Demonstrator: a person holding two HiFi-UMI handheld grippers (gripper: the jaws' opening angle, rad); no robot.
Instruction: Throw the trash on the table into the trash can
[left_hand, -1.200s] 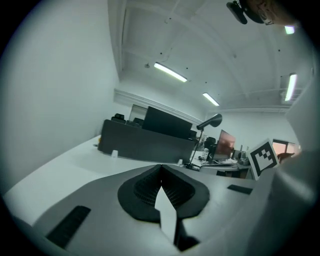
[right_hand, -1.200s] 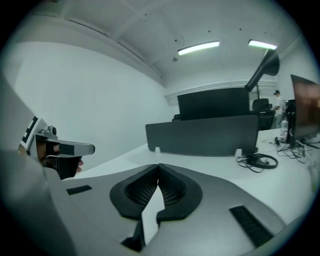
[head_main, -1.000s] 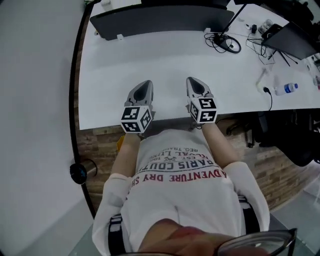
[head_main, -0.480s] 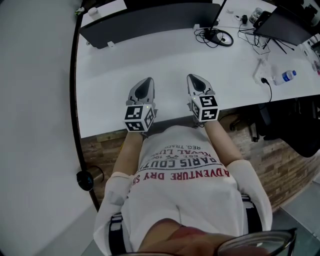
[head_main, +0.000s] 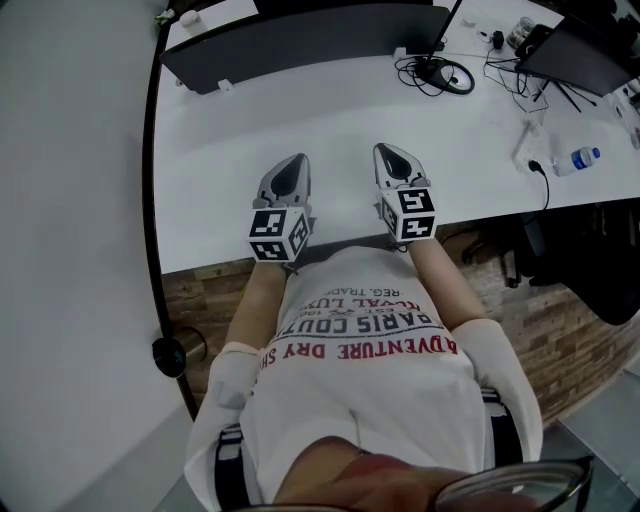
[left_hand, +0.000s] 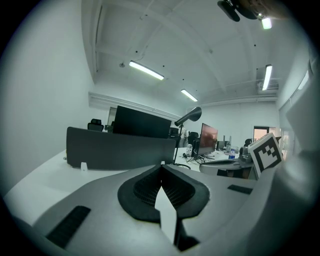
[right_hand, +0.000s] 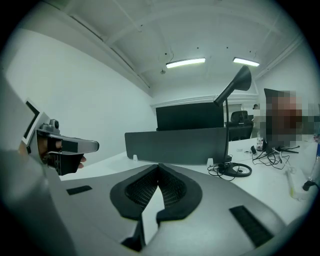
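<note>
Both grippers hover side by side over the front edge of the white table (head_main: 330, 120). My left gripper (head_main: 292, 162) is shut with nothing between its jaws; its tips meet in the left gripper view (left_hand: 161, 169). My right gripper (head_main: 391, 151) is likewise shut and empty, tips together in the right gripper view (right_hand: 158, 166). A plastic bottle (head_main: 579, 158) lies far off at the table's right end. No loose trash shows near the grippers. A small dark round thing (head_main: 171, 352) stands on the floor to the left below the table; I cannot tell what it is.
A dark divider panel (head_main: 300, 40) runs along the table's far side. A coiled cable (head_main: 440, 75) and a lamp arm (right_hand: 234, 85) sit at the back right, with a cord and plug (head_main: 533, 168) further right. A black chair (head_main: 590, 260) stands beside the table.
Both grippers stay shut and side by side at the table's front edge. Only the head view has shifted a little.
</note>
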